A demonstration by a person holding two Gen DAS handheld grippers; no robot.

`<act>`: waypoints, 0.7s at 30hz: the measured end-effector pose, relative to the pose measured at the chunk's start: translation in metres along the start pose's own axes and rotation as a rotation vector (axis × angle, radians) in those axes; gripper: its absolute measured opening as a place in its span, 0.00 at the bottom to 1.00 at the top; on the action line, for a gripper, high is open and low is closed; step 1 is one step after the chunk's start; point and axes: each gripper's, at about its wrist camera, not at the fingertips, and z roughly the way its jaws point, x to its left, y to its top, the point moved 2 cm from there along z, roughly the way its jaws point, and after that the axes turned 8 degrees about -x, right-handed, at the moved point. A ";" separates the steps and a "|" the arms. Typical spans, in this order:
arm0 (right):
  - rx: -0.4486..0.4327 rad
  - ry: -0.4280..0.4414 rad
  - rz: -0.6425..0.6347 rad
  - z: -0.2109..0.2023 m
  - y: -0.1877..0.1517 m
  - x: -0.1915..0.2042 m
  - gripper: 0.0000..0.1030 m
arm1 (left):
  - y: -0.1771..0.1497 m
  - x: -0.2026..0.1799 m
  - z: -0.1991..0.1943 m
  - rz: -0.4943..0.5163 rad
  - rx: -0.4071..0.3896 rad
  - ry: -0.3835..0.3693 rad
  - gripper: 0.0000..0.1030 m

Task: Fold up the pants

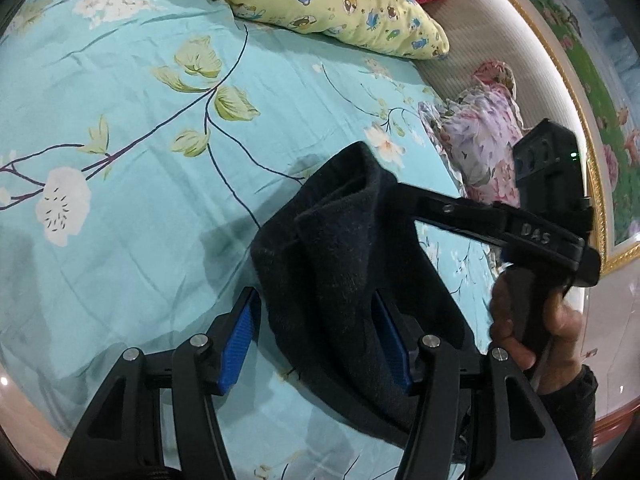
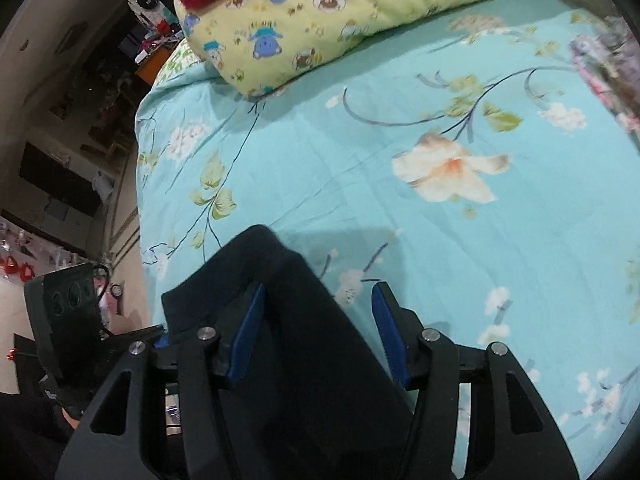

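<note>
We see dark navy pants (image 1: 344, 264) on a turquoise bed sheet (image 1: 132, 80) printed with white blossoms, green leaves and dark branches. The pillow (image 1: 332, 4) is pale yellow with cartoon animals. Our fingers (image 1: 236, 344) carry bright blue pads on black frames.

Dark navy, near-black pants (image 1: 340, 248), fleecy knit texture, bunched and folded over on the turquoise floral bedsheet (image 1: 132, 240), at the near edge of the bed. In the left wrist view: heaped in thick folds, one rolled fold end raised and pointing to the far side, cloth draping down toward the near right. In the right wrist view: pants (image 2: 296, 340) seen as a broad dark slab running from near to far, rounded far end resting on the sheet.
</note>
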 end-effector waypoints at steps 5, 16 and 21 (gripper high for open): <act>-0.006 0.026 0.007 0.005 -0.006 0.003 0.40 | 0.001 -0.005 0.006 0.027 -0.011 0.010 0.34; -0.174 0.070 0.075 -0.067 -0.027 0.007 0.18 | -0.001 -0.063 -0.027 0.140 -0.064 -0.091 0.19; -0.295 0.078 0.134 -0.125 -0.050 0.002 0.17 | -0.010 -0.117 -0.044 0.248 -0.085 -0.182 0.19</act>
